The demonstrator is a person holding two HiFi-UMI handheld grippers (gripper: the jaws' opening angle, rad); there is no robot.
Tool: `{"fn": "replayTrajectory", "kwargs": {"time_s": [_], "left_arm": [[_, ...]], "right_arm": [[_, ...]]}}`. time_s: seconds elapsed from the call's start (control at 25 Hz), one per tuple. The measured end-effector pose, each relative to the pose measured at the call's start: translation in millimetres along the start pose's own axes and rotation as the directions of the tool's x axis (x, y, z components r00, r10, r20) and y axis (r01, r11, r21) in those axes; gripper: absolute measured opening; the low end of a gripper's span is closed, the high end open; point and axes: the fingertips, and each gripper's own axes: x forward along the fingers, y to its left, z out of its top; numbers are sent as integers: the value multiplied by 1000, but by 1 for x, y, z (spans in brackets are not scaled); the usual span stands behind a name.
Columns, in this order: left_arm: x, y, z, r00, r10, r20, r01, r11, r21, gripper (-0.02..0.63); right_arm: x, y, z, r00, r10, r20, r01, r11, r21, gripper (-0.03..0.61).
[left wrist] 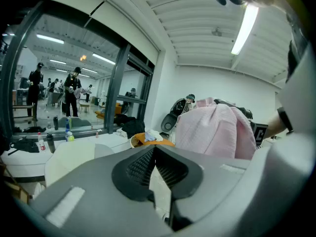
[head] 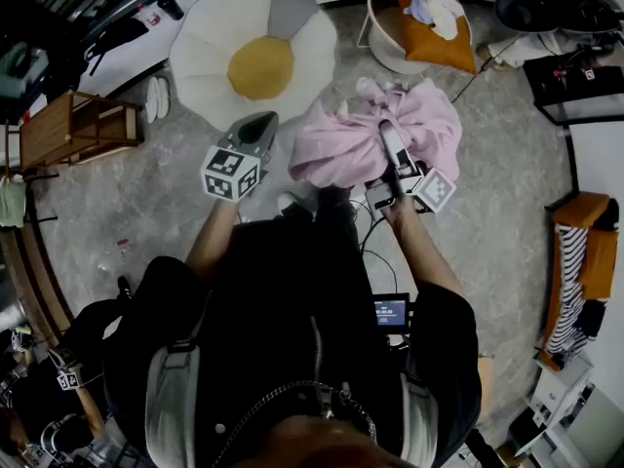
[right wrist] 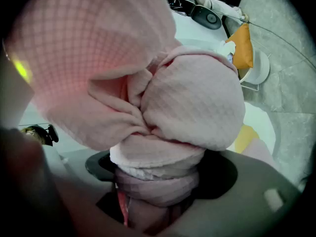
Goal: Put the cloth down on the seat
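Left gripper [head: 265, 120] [left wrist: 154, 148]: jaws closed tip to tip with nothing between them. It sits centre-left in the head view, over the lower edge of the egg-shaped cushion.
Right gripper [head: 386, 130] [right wrist: 153, 201]: clamped on a thick wad of the cloth. The folds fill the gap between the jaws, which stand wide around the bundle.
Cloth [head: 336, 144] [right wrist: 192, 98] [left wrist: 212, 130]: pink with a waffle texture, bunched into a loose mound. It is held up at the centre of the head view, and the right gripper's nose is buried in it. In the left gripper view it shows at right of centre, raised against the pale wall.
Egg-shaped cushion [head: 210, 66]: white lobes around a yellow middle. It lies on the grey floor [head: 146, 213] at upper centre of the head view, just left of the cloth.
Round chair [head: 385, 52]: white frame with an orange pillow [head: 434, 37] [right wrist: 242, 53] on it, at upper right of the head view, above the cloth.
Cloth vs. seats: the cloth lies on neither one and hangs from the right gripper between the two.
Marker cubes: one on the left gripper [head: 231, 174] and one on the right [head: 436, 189], both near the person's forearms.
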Motion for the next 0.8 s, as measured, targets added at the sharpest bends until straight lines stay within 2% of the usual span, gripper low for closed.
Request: {"fn": "replayTrajectory", "kwargs": {"time_s": [0.8], "left_arm": [[1,-7,-1,1000,7,-4,-7,1000,1,9]], "right_arm": [[5,-9,-3,998,-11,-55,9,1000,-30,420]]}}
